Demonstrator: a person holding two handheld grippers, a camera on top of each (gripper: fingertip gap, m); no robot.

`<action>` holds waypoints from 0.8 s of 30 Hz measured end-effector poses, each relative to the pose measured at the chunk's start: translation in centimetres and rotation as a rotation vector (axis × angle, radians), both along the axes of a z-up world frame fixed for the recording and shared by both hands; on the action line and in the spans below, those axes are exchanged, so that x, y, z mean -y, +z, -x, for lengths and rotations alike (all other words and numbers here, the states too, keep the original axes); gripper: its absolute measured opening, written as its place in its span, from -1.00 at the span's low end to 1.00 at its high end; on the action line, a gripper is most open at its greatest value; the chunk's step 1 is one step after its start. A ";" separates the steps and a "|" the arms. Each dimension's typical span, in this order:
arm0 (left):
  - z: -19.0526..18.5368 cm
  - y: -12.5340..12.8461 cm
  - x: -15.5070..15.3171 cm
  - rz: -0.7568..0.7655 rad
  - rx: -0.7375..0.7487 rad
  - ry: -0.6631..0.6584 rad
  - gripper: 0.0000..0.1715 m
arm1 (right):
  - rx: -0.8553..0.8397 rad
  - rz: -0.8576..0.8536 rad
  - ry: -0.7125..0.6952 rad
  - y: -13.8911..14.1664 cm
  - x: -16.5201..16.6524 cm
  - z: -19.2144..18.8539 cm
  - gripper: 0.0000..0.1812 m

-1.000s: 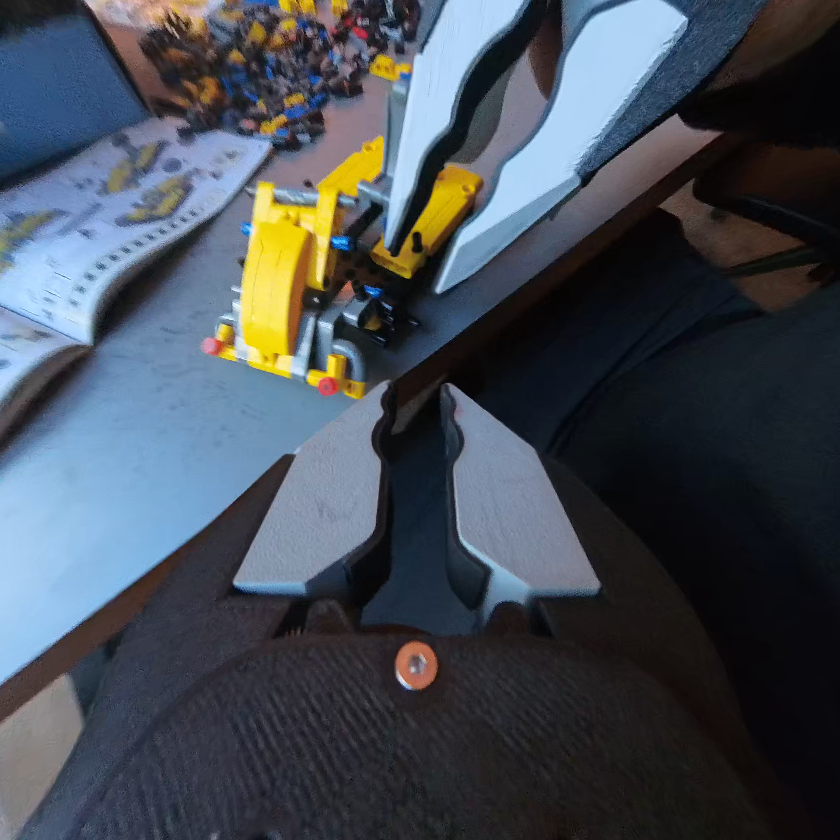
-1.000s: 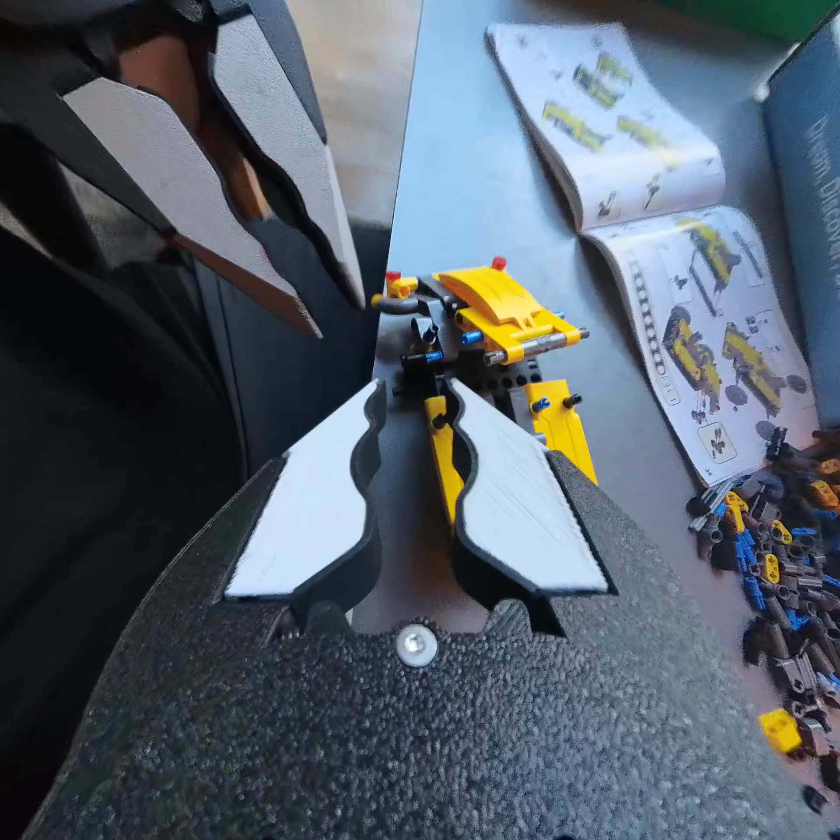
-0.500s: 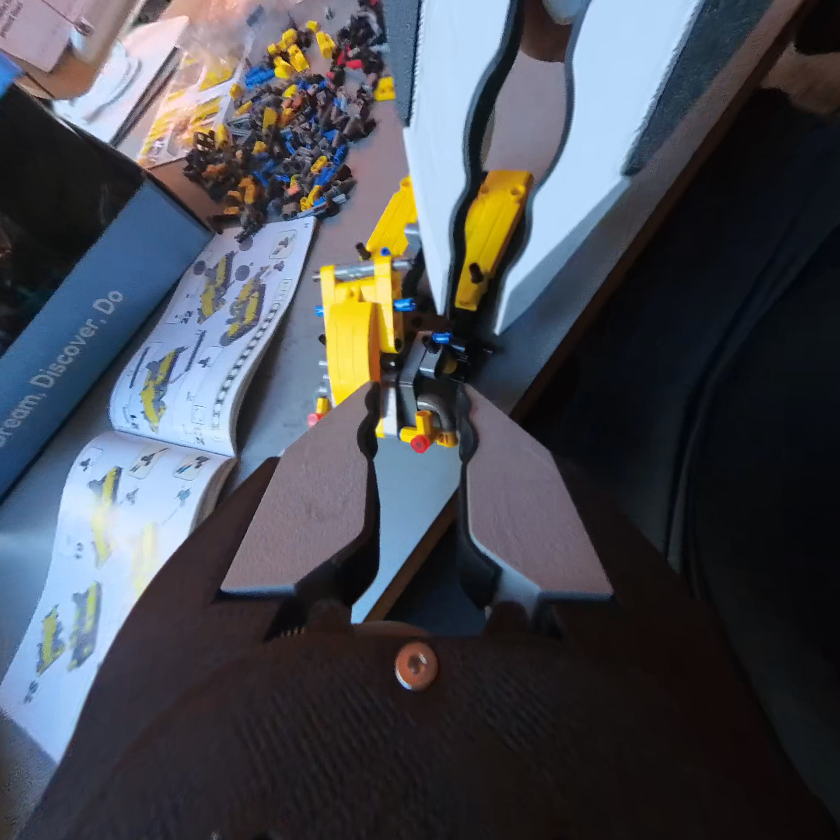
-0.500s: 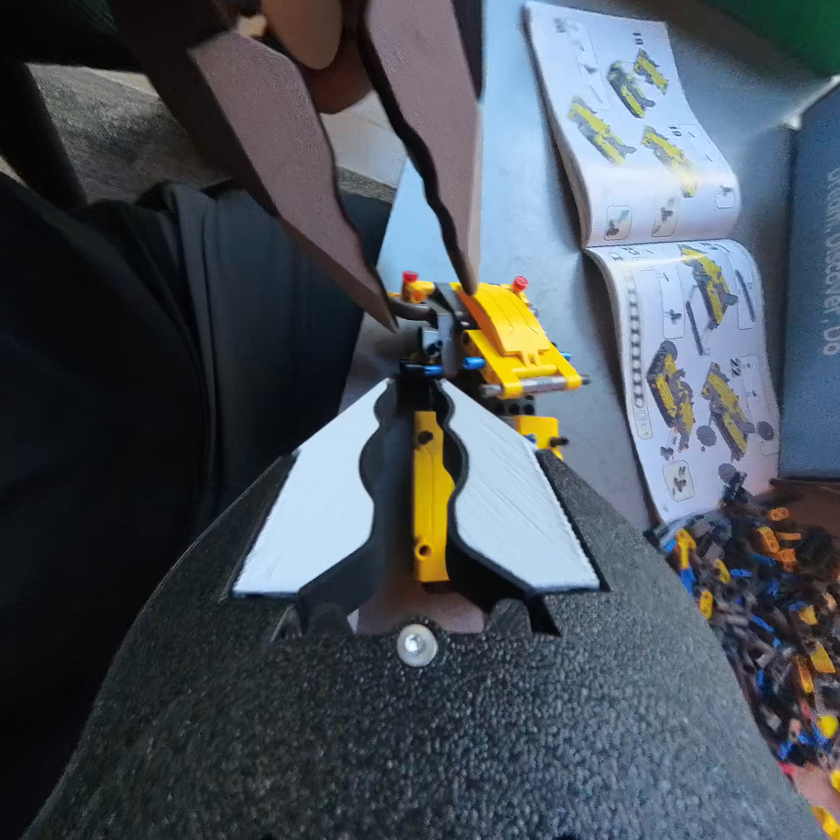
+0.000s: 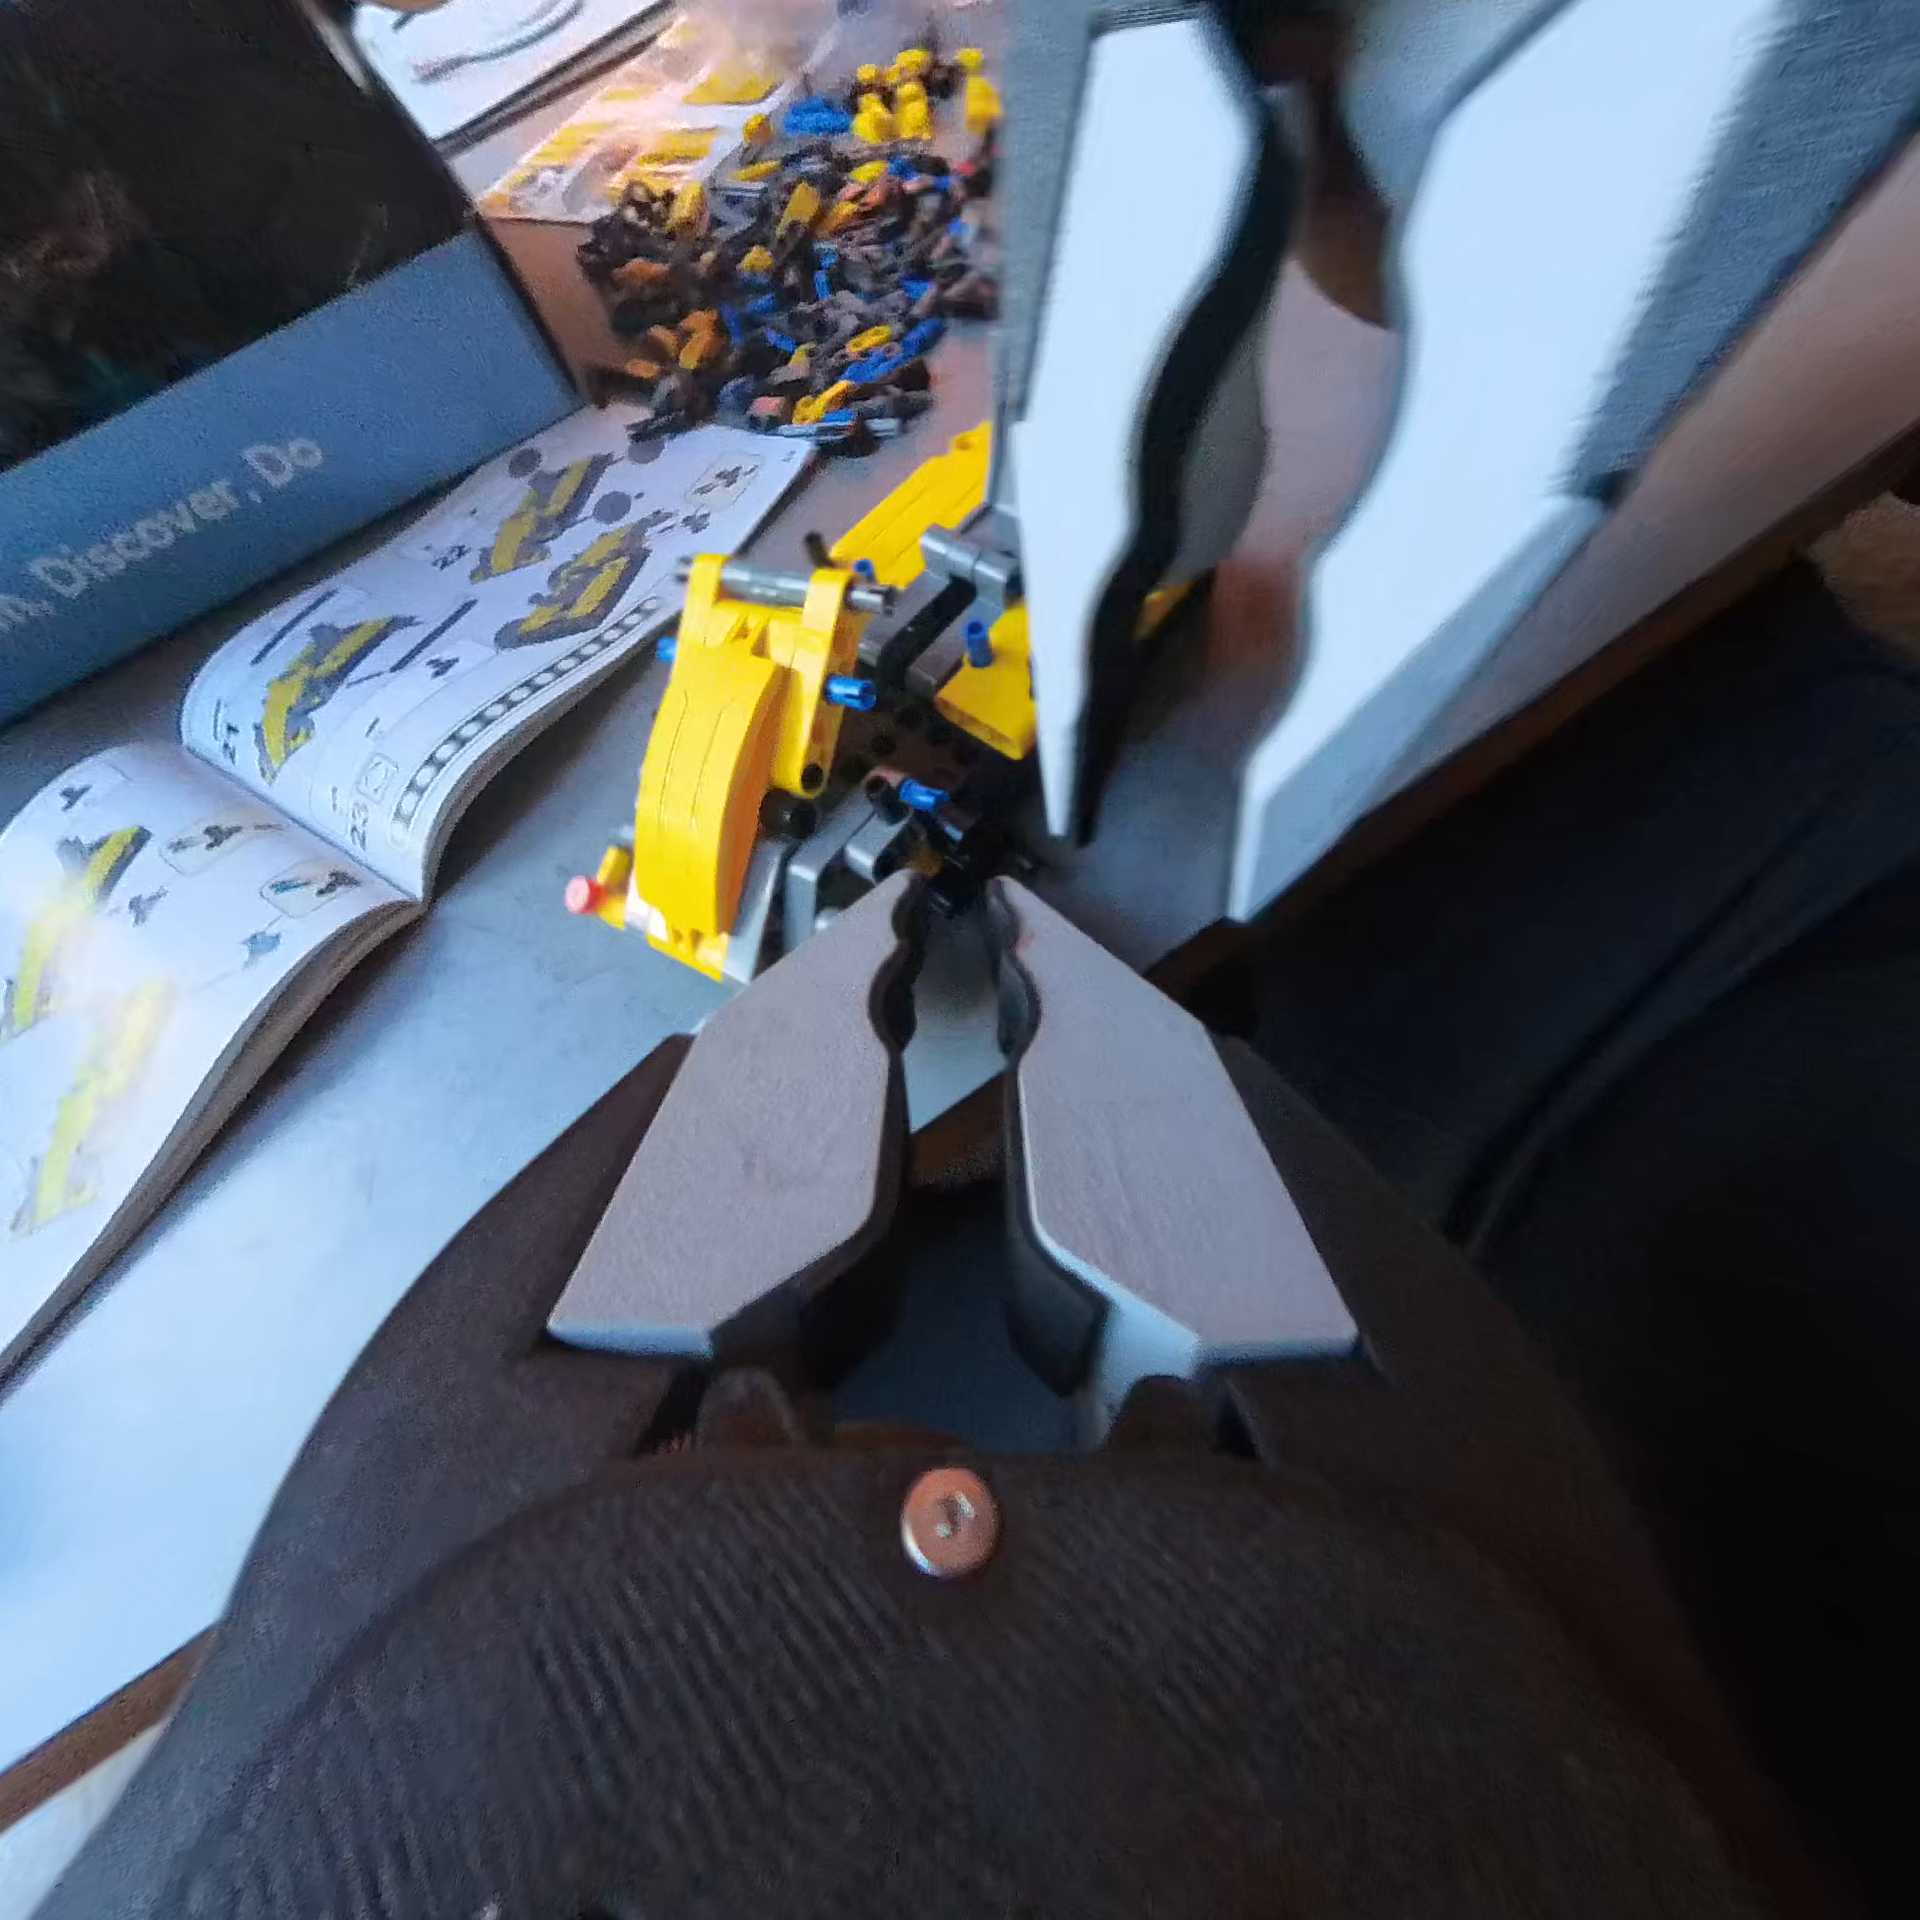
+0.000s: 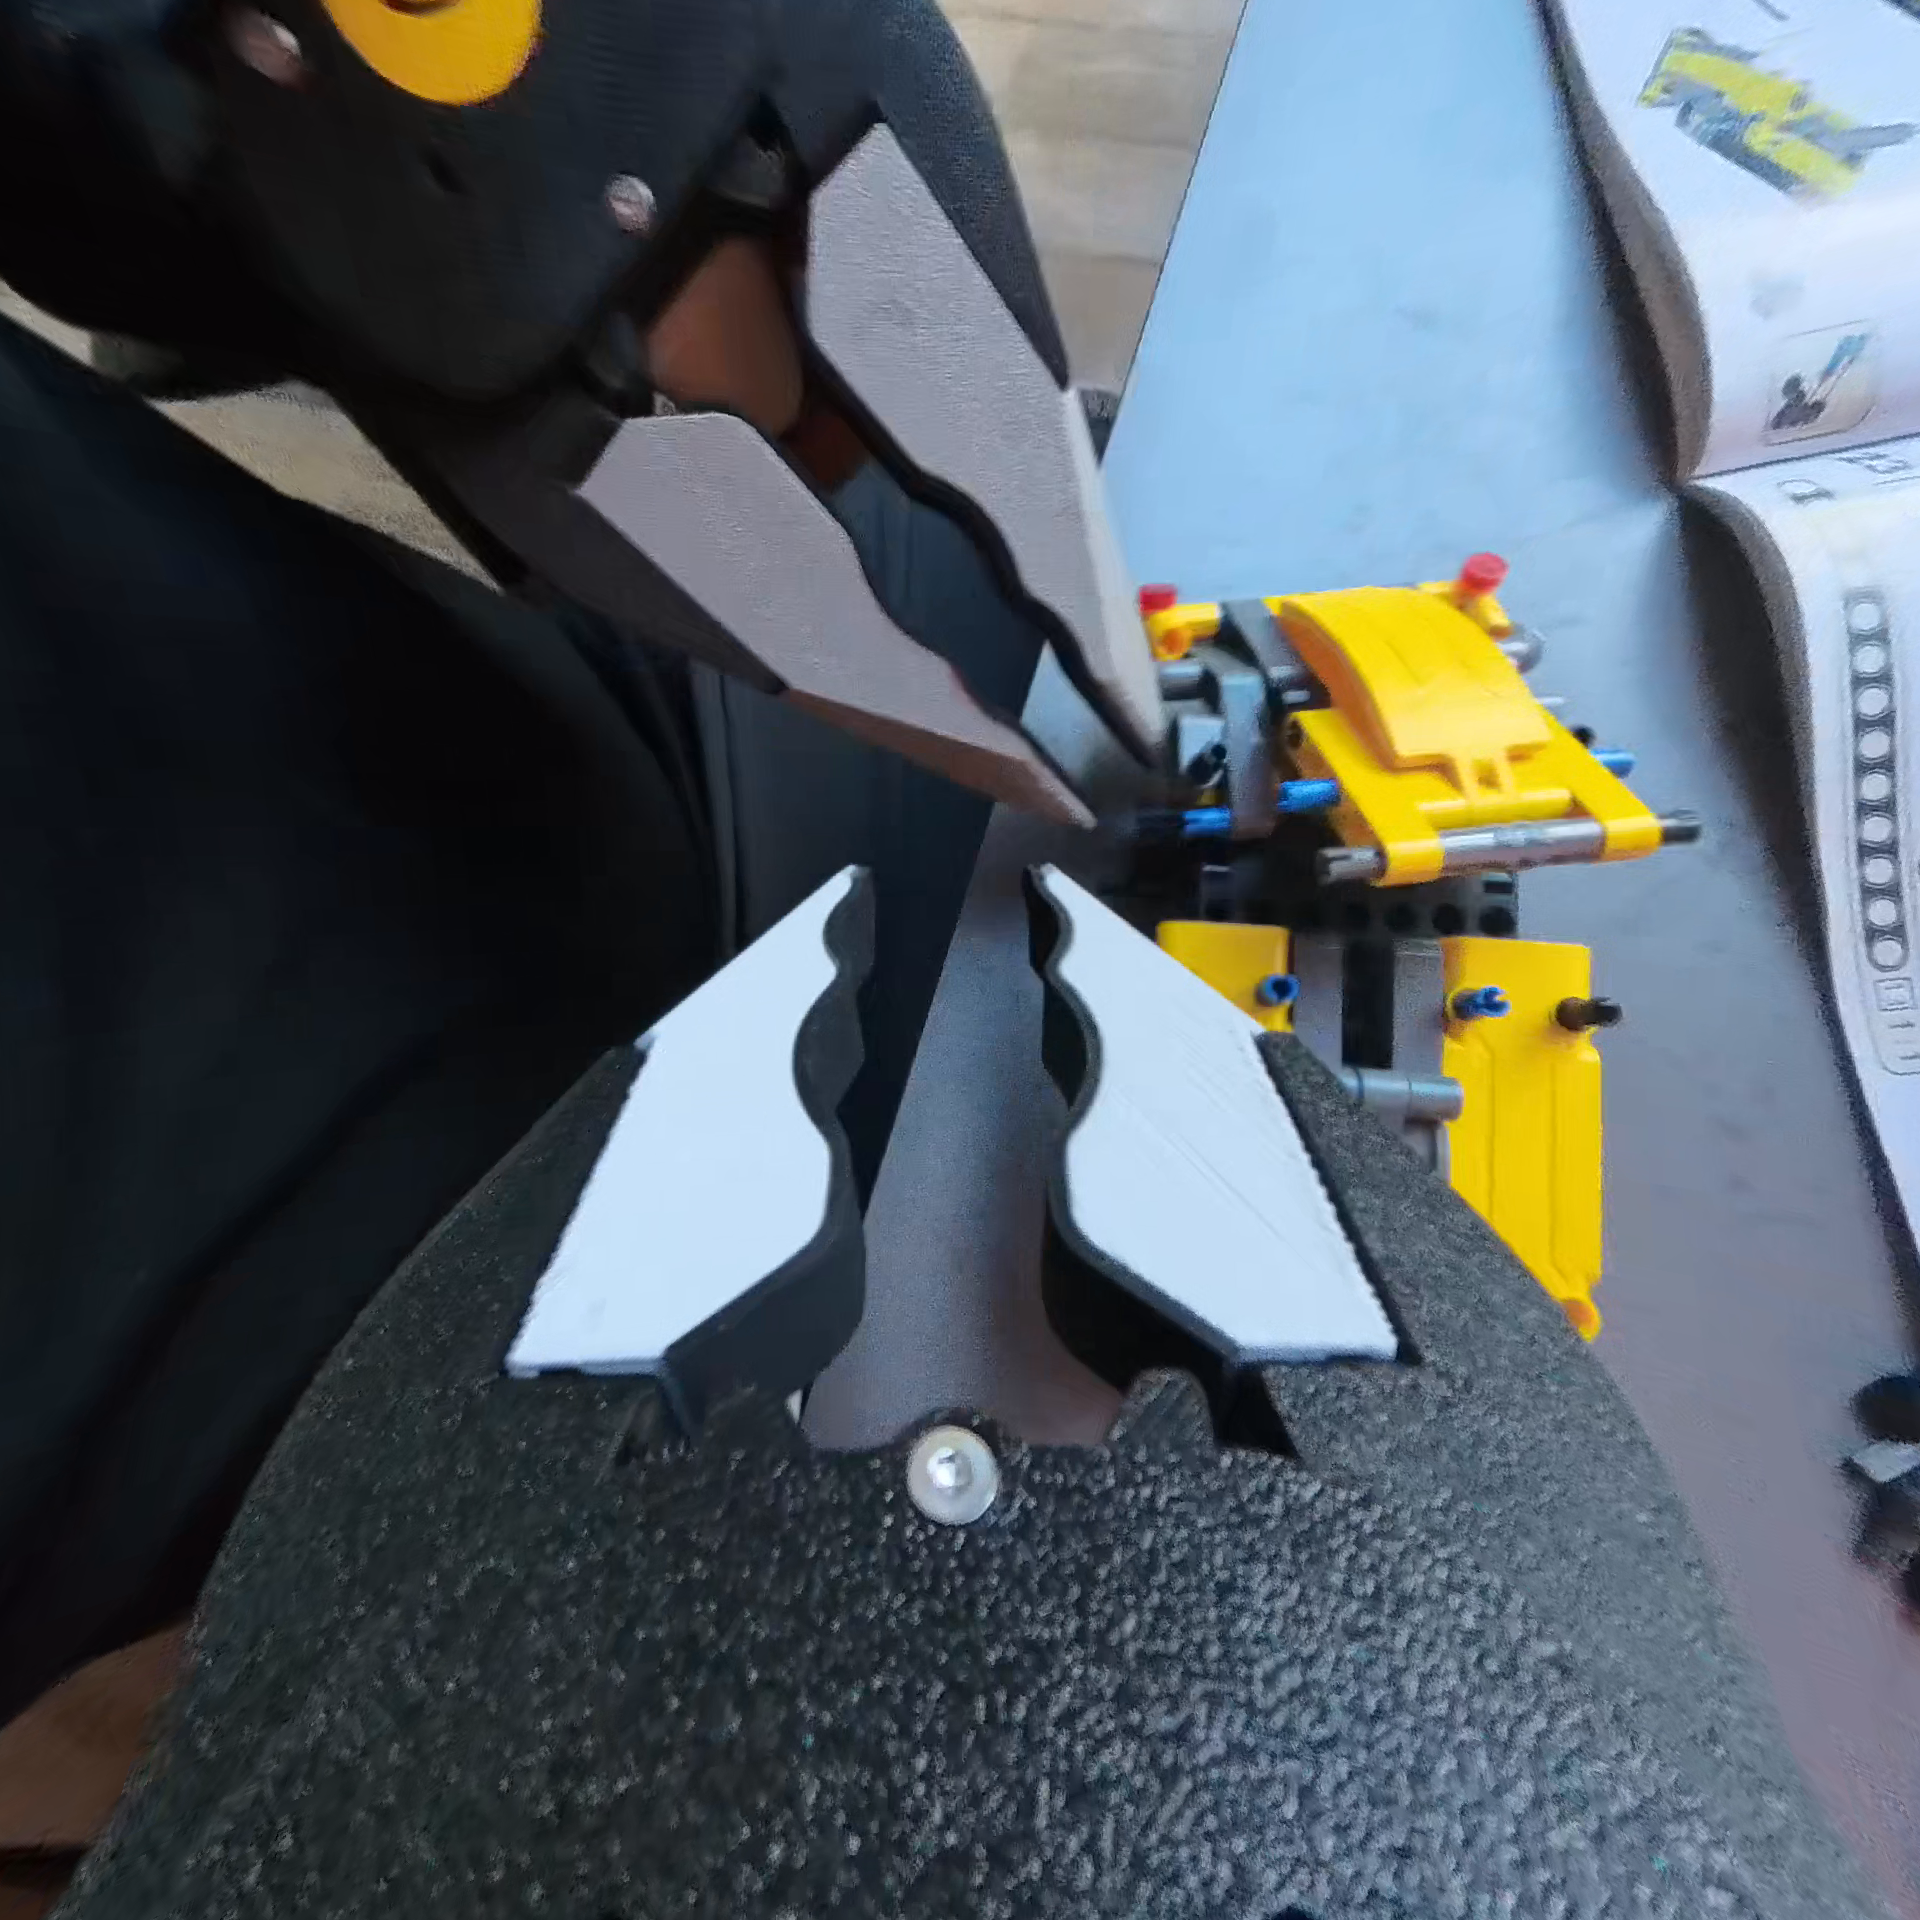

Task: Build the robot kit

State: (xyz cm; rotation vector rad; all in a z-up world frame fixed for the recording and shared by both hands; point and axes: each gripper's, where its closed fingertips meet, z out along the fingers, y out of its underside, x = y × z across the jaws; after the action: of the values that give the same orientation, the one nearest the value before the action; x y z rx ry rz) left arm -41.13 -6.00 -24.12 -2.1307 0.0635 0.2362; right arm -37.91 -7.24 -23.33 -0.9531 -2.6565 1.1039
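Since 0.5 s ago: R jaws no longer straddle the yellow beam. They've backed off and now stand empty beside it. L tips have shifted in from the model's red-pin end to its dark side.

Near: my right gripper, jaws apart, nothing between them but bare table and its edge. R finger lies just beside the near yellow panel of the brick model; can't tell if it touches.

Next out: my left gripper comes in from the table-edge side, tips at the model's black/grey connector by a blue pin. Jaws only narrowly apart. From the L wrist cam, the left gripper shows a slim gap w/ table visible through it. Pinching a pin or just resting on it, cannot tell. The right gripper looms above, blurred.

Model sits on the table near its edge. Judgement: a sideways shove toward the edge could tip it off, so keep contact light and square.

Farther: open instruction booklet, near the model. Beyond it, the loose parts pile and a blue-grey box.
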 end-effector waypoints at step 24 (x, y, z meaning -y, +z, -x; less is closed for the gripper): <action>5.2 0.5 1.2 -0.060 0.076 0.209 -0.44 | -0.046 -0.226 -0.187 2.9 -9.0 5.9 -0.40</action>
State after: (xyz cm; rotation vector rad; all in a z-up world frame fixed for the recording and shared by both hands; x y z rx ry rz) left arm -46.32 -7.19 -23.59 -2.0841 -0.2092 0.2759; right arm -43.78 1.77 -20.41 -1.0881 -2.5256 0.7591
